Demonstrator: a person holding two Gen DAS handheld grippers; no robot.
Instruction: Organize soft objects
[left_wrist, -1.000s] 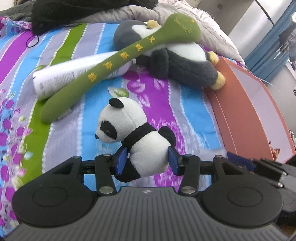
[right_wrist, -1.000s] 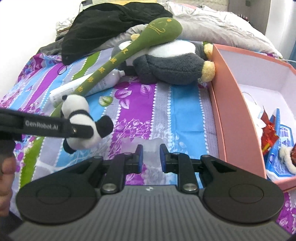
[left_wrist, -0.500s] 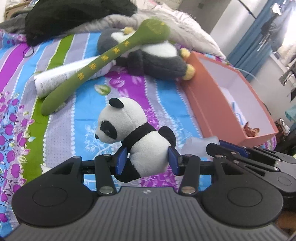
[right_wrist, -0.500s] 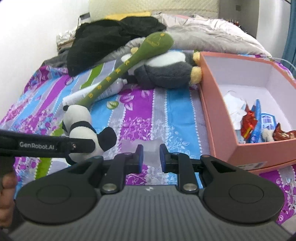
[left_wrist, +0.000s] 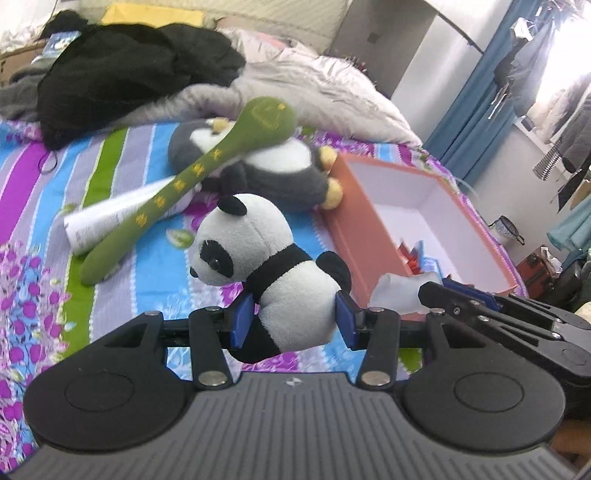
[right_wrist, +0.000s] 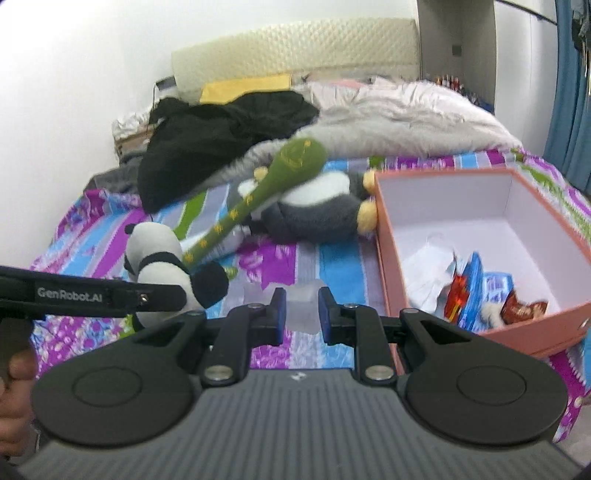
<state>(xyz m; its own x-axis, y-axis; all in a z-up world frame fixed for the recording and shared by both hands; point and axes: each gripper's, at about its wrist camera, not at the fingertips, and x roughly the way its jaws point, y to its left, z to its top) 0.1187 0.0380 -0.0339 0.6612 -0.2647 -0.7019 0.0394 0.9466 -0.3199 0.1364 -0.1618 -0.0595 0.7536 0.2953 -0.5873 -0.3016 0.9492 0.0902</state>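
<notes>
— While I had both tools off the striped bed (left_wrist: 122, 258), what worried you?

— The left tool (left_wrist: 293, 319) was about half open, pads pressed on the rump of the small black-and-white plush panda (left_wrist: 269, 266), which hung clear of the bedding, just short of the salmon-pink cardboard box (right_wrist: 386, 236). I judged that grip low on a squashy body; a quick swing could have let it roll out before reaching the box.

— And the right?

— The right tool (right_wrist: 300, 312) was nearly closed on a soft, translucent white wad (right_wrist: 302, 308); I couldn't tell what it was. It gave easily, so it could have slipped. The two tools also rode close together, and a clash might have knocked either load loose.

— Counts?

— I counted two tools, each loaded. One small panda. One large grey-and-white plush penguin (right_wrist: 314, 210) lay on the bed beside the box, one long green plush club with yellow marks (right_wrist: 258, 199) across it, and one white tube (left_wrist: 110, 218) under that. One box, holding a few wrappers I couldn't count. One black garment (right_wrist: 221, 140) lay near the pillows.
</notes>
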